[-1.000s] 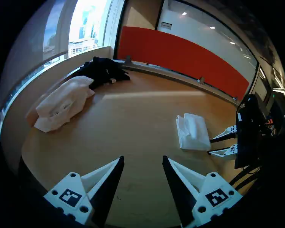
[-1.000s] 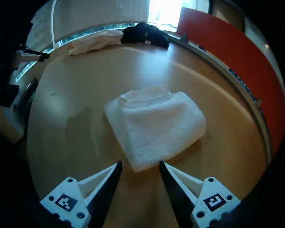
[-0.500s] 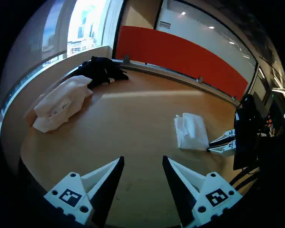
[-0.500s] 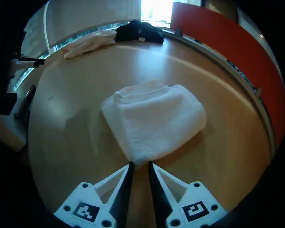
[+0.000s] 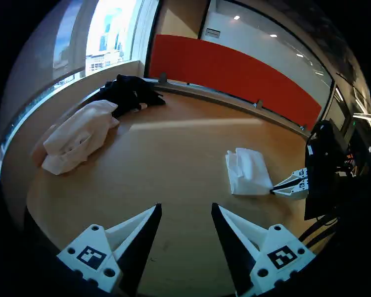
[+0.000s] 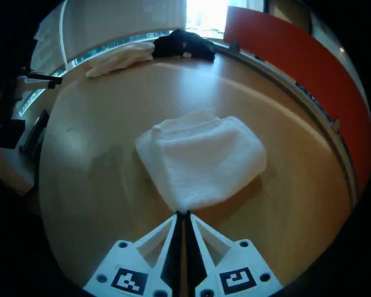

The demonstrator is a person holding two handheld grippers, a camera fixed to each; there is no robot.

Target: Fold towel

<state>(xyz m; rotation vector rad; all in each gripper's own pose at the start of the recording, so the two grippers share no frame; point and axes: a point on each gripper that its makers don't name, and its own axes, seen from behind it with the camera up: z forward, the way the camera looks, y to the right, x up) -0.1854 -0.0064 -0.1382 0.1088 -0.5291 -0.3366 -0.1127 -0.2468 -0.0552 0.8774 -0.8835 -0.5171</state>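
Pinching towel [image 6: 200, 158] corner, right claw [image 6: 184, 218]; bare table [image 6: 86, 148] around.

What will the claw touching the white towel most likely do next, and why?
Probably lift the right claw a little, raising that corner. Its jaws are shut at the near corner of the folded towel, while the left claw hangs open, well away from it.
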